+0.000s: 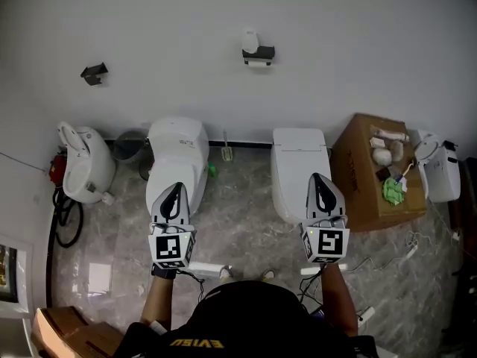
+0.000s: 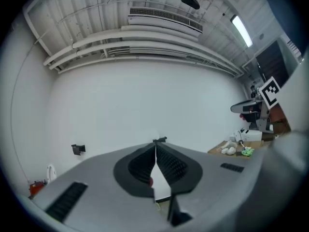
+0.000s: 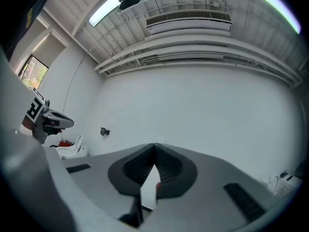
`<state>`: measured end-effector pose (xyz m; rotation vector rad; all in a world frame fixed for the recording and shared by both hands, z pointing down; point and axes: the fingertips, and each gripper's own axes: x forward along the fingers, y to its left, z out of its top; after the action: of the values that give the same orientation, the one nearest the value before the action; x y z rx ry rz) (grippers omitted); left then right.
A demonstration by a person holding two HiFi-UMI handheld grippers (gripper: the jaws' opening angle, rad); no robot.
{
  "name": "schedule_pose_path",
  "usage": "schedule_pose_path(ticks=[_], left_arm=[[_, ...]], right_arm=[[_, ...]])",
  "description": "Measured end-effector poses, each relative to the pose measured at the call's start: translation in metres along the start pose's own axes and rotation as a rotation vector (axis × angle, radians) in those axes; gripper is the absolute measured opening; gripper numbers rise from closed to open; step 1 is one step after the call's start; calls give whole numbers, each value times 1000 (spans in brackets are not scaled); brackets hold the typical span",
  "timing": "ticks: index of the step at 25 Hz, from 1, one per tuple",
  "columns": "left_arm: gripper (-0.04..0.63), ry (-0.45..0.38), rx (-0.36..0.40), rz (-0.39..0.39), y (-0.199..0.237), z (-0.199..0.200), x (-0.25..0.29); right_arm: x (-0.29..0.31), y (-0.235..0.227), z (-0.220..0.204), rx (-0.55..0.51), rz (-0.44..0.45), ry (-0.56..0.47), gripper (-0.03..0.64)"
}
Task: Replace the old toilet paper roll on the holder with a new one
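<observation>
- The left tongs (image 1: pixel 174 188) are shut tight and hold nothing. In the left gripper view the dark pads (image 2: pixel 140 166) meet at the tips with nothing between them.
- The right tongs (image 1: pixel 317 177) are shut tight too and hold nothing. The right gripper view shows their pads (image 3: pixel 169 170) closed tip to tip.
- The holder (image 1: pixel 258 53) sits on the white wall, well ahead of both tongs and between them. A white roll (image 1: pixel 258 63) is on it. No tongs touch it.
- In the left gripper view the holder (image 2: pixel 160 140) peeks just over the left tongs' tips. In the right gripper view I cannot make it out.
- Only the head view shows the floor. One white toilet (image 1: pixel 177 159) is under the left tongs and another toilet (image 1: pixel 298 170) is under the right tongs.
- A brown box (image 1: pixel 358 177) stands to the right of the right tongs, with white things (image 1: pixel 382 155) and a green thing (image 1: pixel 393 191) on top. The left gripper view shows the box too, far to its right.
- A small black bracket (image 1: pixel 95 73) is on the wall, off to the left of the left tongs. Both gripper views show it.
- Only the gripper views show the ceiling vent (image 2: pixel 164 18).
</observation>
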<state>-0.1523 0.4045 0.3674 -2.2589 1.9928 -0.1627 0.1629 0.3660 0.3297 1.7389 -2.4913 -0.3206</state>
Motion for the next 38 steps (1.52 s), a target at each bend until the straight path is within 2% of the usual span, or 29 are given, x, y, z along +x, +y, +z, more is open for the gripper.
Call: schedule_pose_path(ticks=[3, 6, 8, 12, 14, 16, 18, 21, 22, 25, 32, 38], left_arm=[[14, 3, 10, 6, 1, 1, 1], [31, -27, -15, -3, 3, 6, 2], [148, -36, -13, -13, 1, 9, 2], [232, -45, -2, -31, -5, 15, 3], [322, -44, -9, -66, -10, 16, 5], [358, -37, -13, -90, -12, 14, 6], [383, -38, -26, -105, -12, 12, 6], [433, -49, -88, -111, -6, 5, 8], [449, -49, -109, -111, -3, 2, 8], [459, -48, -128, -112, 8, -4, 7], [459, -59, -131, -138, 40, -15, -3], [459, -24, -162, -174, 63, -48, -1]], right_arm=[[2, 0, 1, -2, -13, -4, -3], [3, 3, 4, -9, -19, -8, 19], [3, 3, 5, -12, -21, -10, 26], [0, -1, 4, -15, -20, 1, 74], [-1, 0, 3, -15, -14, 13, 105], [-2, 3, 3, -12, -2, 19, 140], [-2, 6, 2, 4, 7, 28, 196], [1, 11, -1, 30, 5, 48, 408], [2, 13, -4, 32, 5, 59, 448], [3, 21, -9, 19, 6, 83, 472], [-7, 44, 2, -18, -53, 112, 474], [-18, 58, -15, -1, -120, 177, 474]])
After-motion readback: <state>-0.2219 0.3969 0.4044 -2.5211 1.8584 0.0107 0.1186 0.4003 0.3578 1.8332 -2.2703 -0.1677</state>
